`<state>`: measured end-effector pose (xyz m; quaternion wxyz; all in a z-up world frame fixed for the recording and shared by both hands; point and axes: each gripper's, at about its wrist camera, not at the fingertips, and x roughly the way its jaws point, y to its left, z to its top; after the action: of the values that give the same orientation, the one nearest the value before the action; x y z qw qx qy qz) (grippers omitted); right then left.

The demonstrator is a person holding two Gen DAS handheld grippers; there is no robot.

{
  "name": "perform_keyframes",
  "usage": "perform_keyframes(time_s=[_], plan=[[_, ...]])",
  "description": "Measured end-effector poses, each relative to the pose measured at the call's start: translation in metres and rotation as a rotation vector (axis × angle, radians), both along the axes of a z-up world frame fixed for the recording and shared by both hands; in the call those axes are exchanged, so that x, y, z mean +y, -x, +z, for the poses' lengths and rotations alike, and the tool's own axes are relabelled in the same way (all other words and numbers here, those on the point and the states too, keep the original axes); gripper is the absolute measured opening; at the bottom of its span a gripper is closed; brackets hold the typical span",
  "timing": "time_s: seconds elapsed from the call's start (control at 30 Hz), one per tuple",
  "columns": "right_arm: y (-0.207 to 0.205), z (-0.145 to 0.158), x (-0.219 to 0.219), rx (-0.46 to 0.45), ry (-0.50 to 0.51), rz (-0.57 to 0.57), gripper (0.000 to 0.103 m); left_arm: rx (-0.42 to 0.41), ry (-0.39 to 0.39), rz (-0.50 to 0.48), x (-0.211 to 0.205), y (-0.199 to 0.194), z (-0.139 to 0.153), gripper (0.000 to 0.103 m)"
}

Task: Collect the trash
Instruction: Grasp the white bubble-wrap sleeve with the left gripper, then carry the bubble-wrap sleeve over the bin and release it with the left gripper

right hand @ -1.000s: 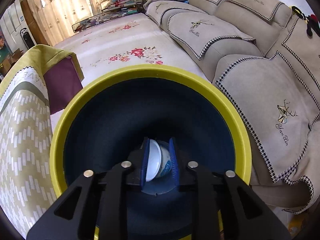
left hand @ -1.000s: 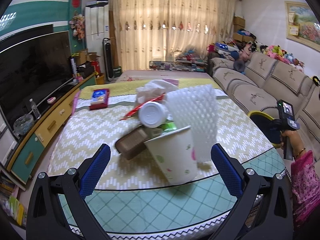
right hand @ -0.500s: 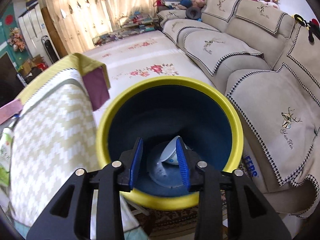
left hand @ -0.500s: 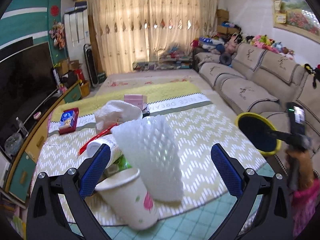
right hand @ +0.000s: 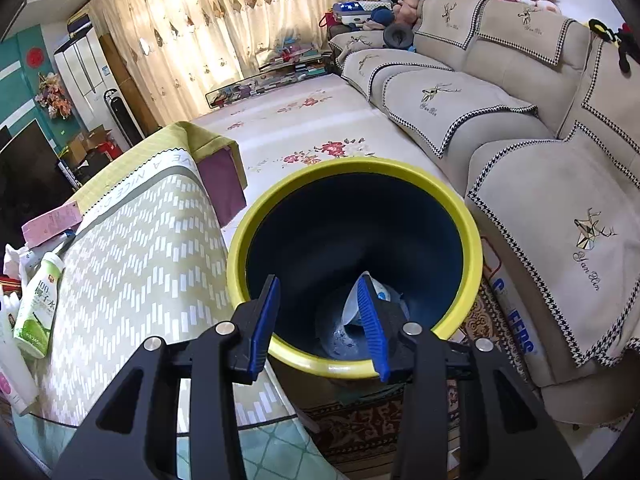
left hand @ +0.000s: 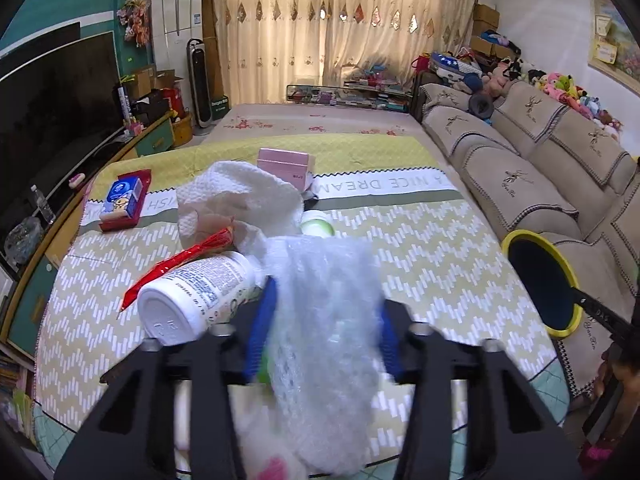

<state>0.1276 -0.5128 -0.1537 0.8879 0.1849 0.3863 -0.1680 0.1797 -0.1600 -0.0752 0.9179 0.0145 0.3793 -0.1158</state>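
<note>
blue fingers of left gripper [left hand: 324, 332] just closed onto white foam net sleeve [left hand: 320, 308], bottle [left hand: 192, 300] at 9 o'clock; right gripper [right hand: 320, 320] been opening, empty, above yellow-rimmed bin [right hand: 356, 264] w/ cup [right hand: 360, 304] inside.

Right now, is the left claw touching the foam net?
Touching: left wrist view shows both blue fingers pressed against the foam net.

Bin mouth [right hand: 472, 240] clear; trash heap [left hand: 240, 200] crowding tabletop [left hand: 420, 248]
</note>
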Motion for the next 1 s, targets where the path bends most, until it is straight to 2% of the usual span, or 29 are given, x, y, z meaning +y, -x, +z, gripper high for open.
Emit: perform_keyframes(time_s=[0.1, 0.3, 0.47, 0.8, 1.0], plan=[[0.004, 0.001, 0.0, -0.008, -0.006, 0.003, 0.039, -0.02, 0.02, -0.02, -0.001, 0.007, 0.008, 0.015], [0.011, 0.008, 0.004, -0.036, -0.009, 0.016, 0.039, -0.098, 0.059, -0.108, -0.012, 0.035, 0.036, 0.014], [0.021, 0.017, 0.006, -0.066, -0.001, 0.013, 0.039, -0.141, 0.078, -0.201, -0.041, 0.049, 0.052, 0.014], [0.053, 0.025, -0.01, -0.073, 0.034, -0.055, 0.039, -0.176, 0.04, -0.52, -0.157, 0.06, 0.05, 0.014], [0.065, 0.025, -0.028, -0.08, 0.035, -0.124, 0.039, -0.167, 0.032, -0.662, -0.231, 0.07, 0.048, 0.014]])
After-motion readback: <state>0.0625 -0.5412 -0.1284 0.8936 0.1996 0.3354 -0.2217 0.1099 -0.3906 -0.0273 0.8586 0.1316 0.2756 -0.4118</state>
